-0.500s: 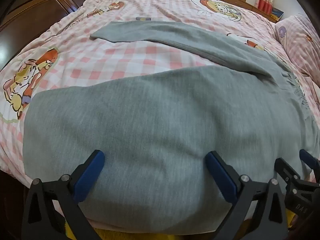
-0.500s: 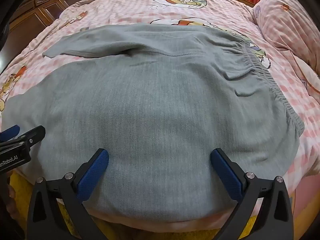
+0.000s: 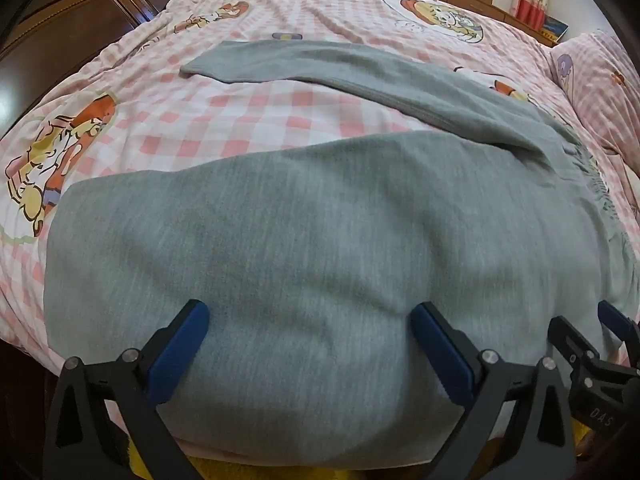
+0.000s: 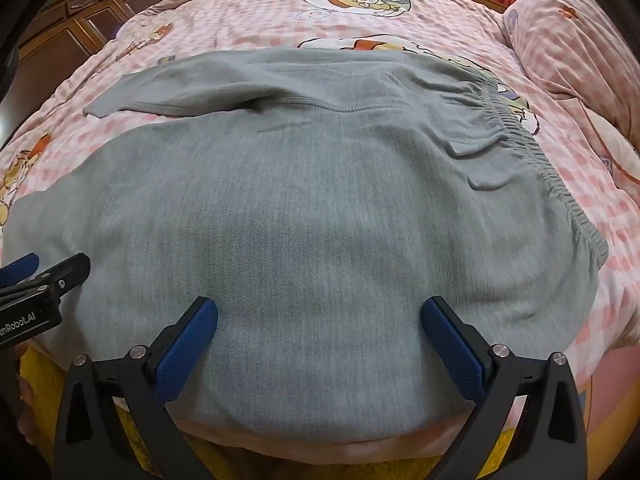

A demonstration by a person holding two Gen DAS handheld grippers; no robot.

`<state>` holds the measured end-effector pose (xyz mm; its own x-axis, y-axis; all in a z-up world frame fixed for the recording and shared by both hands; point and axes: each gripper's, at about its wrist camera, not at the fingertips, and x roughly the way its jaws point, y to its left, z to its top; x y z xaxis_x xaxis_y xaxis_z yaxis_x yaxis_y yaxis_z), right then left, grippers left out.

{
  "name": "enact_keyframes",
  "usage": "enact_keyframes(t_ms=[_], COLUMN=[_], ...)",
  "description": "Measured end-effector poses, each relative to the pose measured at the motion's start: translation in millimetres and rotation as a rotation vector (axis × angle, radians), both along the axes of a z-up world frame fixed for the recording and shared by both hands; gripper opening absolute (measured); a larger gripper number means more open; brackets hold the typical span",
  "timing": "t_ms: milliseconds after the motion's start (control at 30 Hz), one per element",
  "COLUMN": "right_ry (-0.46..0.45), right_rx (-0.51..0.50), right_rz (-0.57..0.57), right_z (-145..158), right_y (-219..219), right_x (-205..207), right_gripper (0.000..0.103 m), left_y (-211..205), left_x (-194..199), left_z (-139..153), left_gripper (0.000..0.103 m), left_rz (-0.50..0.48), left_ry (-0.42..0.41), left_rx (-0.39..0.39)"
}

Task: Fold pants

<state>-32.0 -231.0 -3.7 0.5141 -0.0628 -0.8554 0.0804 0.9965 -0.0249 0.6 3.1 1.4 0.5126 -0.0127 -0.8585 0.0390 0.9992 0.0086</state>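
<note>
One pants [image 3: 320, 248], two open-jawed grippers [image 3: 308, 344] [image 4: 320, 336]

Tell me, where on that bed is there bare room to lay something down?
Between the two legs of the gray pants lies a wedge of bare pink checked bedspread. More lies beyond the far leg, toward the window. The near edge is crowded: the left gripper and right gripper hover open there.

both views show almost no change. the grey pants [image 3: 320, 240] sit marginally lower ahead of the left gripper [image 3: 310, 344]; the right gripper [image 4: 320, 340] view is shifted equally slightly.
</note>
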Motion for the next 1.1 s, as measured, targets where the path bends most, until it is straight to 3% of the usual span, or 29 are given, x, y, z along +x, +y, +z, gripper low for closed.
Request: enact_keyframes(t_ms=[1100], right_ry=[-0.002], right_rx=[-0.007], right_rz=[0.001], right_z=[0.3], right_y=[-1.1], right_x=[-0.3], right_gripper=[0.103], left_y=[-2.7], left_x=[0.9], left_z=[-0.3], left_gripper=[0.103], left_rz=[0.001], left_ry=[-0.003], left_rx=[0.006])
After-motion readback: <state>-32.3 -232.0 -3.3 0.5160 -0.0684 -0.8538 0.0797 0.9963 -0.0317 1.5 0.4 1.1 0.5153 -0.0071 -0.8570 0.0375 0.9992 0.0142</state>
